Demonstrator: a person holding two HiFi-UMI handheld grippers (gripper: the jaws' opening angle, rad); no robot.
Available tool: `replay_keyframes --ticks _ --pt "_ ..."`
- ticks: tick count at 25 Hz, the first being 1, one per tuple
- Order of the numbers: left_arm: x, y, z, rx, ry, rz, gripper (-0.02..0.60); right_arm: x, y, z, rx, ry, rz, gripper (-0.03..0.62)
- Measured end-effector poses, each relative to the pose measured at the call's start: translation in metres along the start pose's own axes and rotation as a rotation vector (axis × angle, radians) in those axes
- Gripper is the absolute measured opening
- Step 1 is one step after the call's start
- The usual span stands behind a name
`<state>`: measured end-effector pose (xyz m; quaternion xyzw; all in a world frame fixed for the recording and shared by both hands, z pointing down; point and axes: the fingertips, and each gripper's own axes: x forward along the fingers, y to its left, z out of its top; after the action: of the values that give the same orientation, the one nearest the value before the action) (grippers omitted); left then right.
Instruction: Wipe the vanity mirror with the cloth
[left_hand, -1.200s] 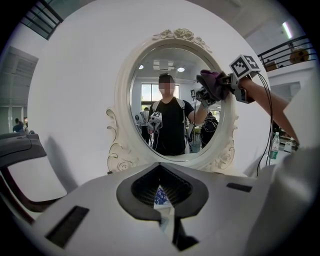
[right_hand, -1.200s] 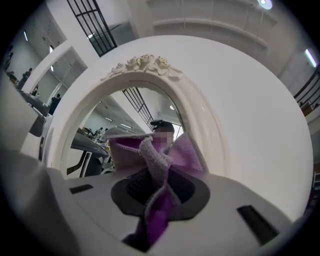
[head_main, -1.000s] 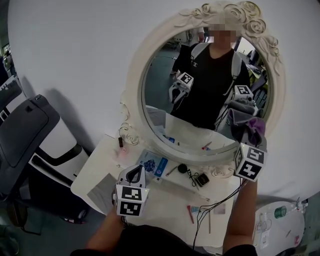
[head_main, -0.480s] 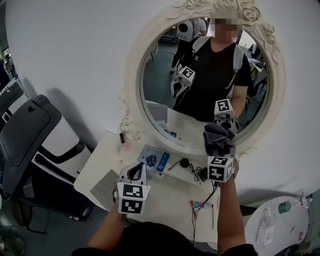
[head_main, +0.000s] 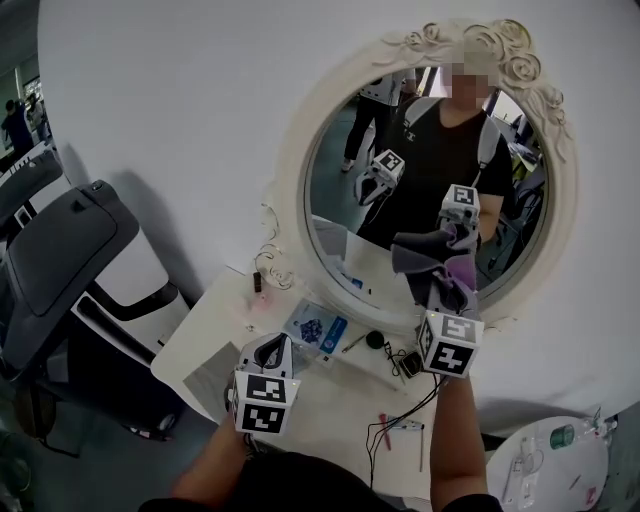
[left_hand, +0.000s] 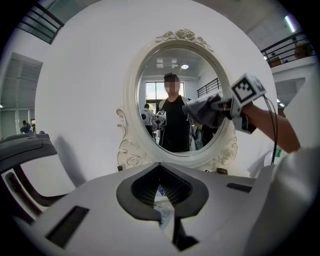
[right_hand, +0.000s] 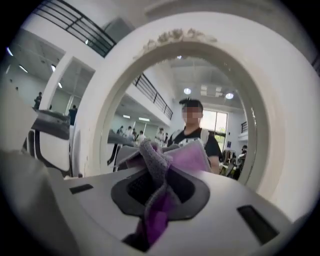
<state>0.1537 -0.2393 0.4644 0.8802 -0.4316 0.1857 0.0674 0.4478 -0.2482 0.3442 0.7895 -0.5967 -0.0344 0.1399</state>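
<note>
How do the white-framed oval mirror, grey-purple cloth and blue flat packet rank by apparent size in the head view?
1. white-framed oval mirror
2. grey-purple cloth
3. blue flat packet
The cloth sits nearer the camera; second and third are unsure.

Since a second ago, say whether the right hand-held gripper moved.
Yes. The right hand-held gripper slid left against the mirror frame, toward its middle.

Right gripper (head_main: 446, 292) held high, jaws clamped on cloth (head_main: 425, 255); left gripper (head_main: 269, 347) low, jaws seemingly together.
</note>
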Motion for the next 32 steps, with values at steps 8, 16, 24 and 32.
replay_keyframes --ticks 8,16,24,32 --pt "-0.011 0.020 -0.001 -0.024 -0.017 0.019 -0.003 -0.038 -0.044 0.227 -0.062 -0.462 -0.137 0.049" --pt "-0.019 0.048 -0.003 -0.049 -0.027 0.061 -0.003 -0.004 -0.077 0.288 -0.009 -0.487 -0.205 0.049" --pt "-0.024 0.078 -0.013 -0.057 -0.003 0.112 -0.003 0.014 -0.029 0.321 -0.108 -0.505 -0.191 0.049" --pt "-0.023 0.084 -0.017 -0.050 0.013 0.113 -0.003 0.034 0.028 0.334 -0.243 -0.510 -0.138 0.049"
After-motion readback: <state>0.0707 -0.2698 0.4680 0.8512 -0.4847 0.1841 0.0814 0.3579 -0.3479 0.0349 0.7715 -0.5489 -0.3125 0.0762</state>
